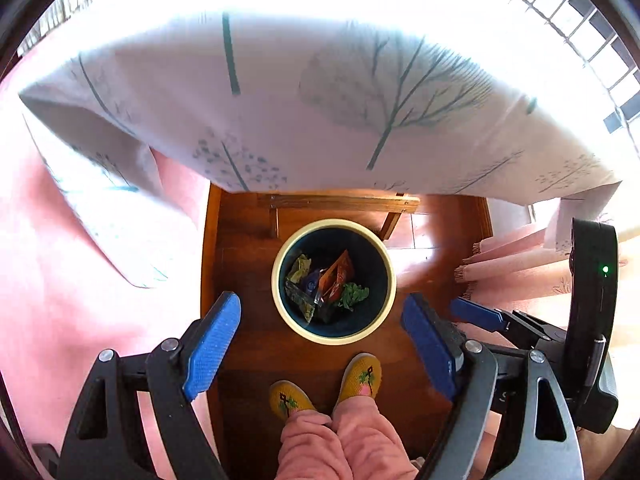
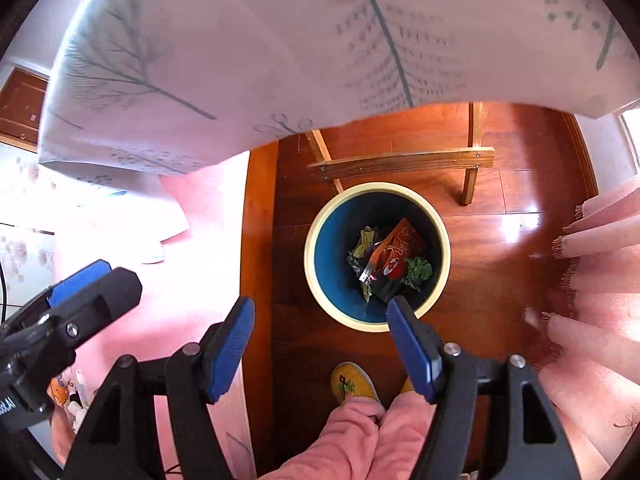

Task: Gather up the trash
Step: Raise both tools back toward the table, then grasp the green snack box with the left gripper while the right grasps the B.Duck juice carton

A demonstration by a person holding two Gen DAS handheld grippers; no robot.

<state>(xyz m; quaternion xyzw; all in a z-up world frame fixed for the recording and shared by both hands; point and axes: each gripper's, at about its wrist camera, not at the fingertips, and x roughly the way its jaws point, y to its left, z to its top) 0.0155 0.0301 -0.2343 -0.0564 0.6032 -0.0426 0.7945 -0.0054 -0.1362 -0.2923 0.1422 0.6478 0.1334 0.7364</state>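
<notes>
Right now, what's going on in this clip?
A person in pink trousers and yellow slippers stands over a round bin on the wooden floor, with a gripper in each hand. The left gripper and the right gripper are both open and empty, pointed down at the bin. Several crumpled wrappers already lie at the bottom of it. A tree-patterned tablecloth hangs just beyond the bin.

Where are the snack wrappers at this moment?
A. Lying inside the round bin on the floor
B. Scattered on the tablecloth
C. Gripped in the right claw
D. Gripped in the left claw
A: the wrappers lie at the bottom of the bin, while the left claw and the right claw both hang open and empty above it.
</notes>
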